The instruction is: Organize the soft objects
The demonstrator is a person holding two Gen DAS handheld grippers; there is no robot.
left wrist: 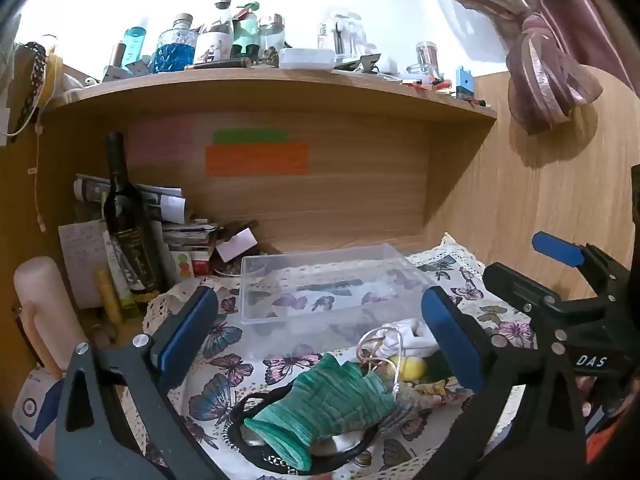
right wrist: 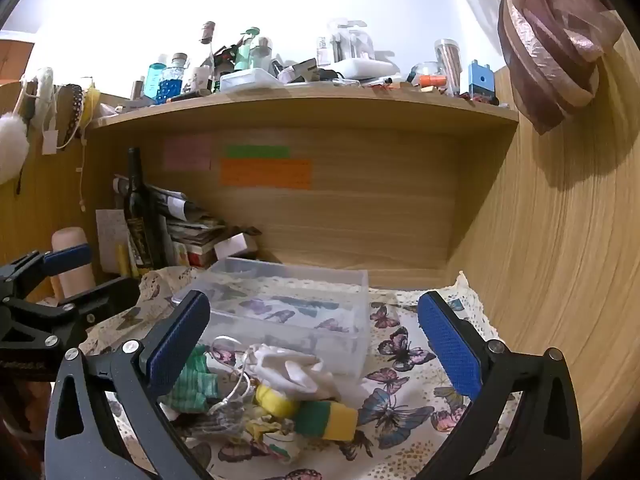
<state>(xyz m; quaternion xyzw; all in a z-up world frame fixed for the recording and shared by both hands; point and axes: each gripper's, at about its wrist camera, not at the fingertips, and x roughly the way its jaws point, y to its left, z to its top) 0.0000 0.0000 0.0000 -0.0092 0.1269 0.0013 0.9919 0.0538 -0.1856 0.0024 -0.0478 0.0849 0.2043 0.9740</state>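
A pile of soft things lies on the butterfly cloth (left wrist: 224, 364) in front of a clear plastic box (left wrist: 332, 280). In the left wrist view a green knitted piece (left wrist: 332, 404) lies over a black hair band (left wrist: 256, 436), with a white cloth (left wrist: 408, 336) and a yellow ball (left wrist: 412, 368) behind it. My left gripper (left wrist: 320, 344) is open above the green piece. In the right wrist view the white cloth (right wrist: 296, 368), a green-and-yellow sponge (right wrist: 328, 420) and the green knitted piece (right wrist: 192, 388) lie between the fingers of my open right gripper (right wrist: 316, 356). The clear box (right wrist: 296, 312) stands just behind.
A dark wine bottle (left wrist: 124, 220), papers and small boxes (left wrist: 192, 236) stand at the back left under a wooden shelf (left wrist: 280, 84) crowded with bottles. A wooden wall (right wrist: 560, 260) closes the right side. A pale cylinder (left wrist: 44, 312) stands at the left.
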